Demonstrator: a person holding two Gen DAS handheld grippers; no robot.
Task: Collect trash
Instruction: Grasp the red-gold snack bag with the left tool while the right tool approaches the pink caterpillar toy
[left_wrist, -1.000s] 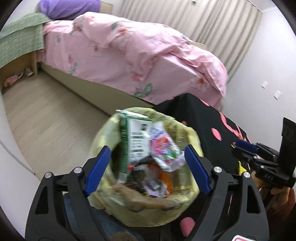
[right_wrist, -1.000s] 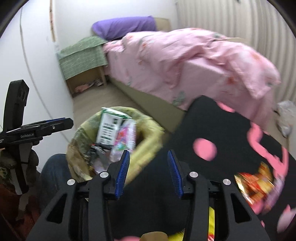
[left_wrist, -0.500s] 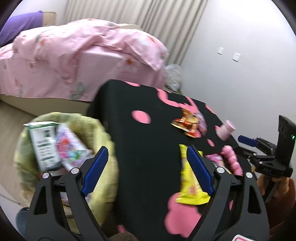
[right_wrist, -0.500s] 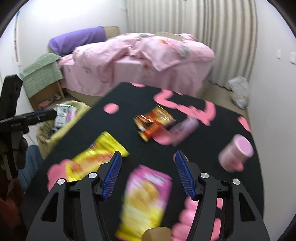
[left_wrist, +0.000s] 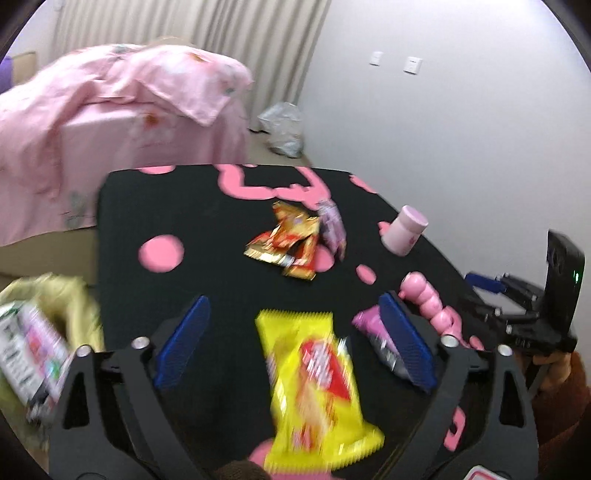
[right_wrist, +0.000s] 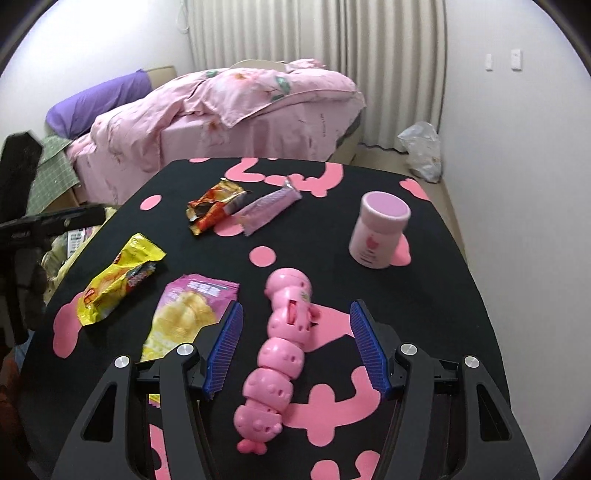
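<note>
Left wrist view: the left gripper (left_wrist: 295, 339) hovers over a black table (left_wrist: 207, 221), jaws opening, a yellow wrapper (left_wrist: 314, 384) lying untouched between them; the trash bag (left_wrist: 48, 302) sits far left. Right wrist view: the right gripper (right_wrist: 295, 347) is released, spread around a pink toy (right_wrist: 282, 343); a pink wrapper (right_wrist: 184, 314) lies left.

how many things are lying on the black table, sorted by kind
snack wrappers: 4 (yellow, pink, red-gold, purple)
toys: 1 (pink caterpillar toy)
jars: 1 (pink jar)
total: 6
</note>
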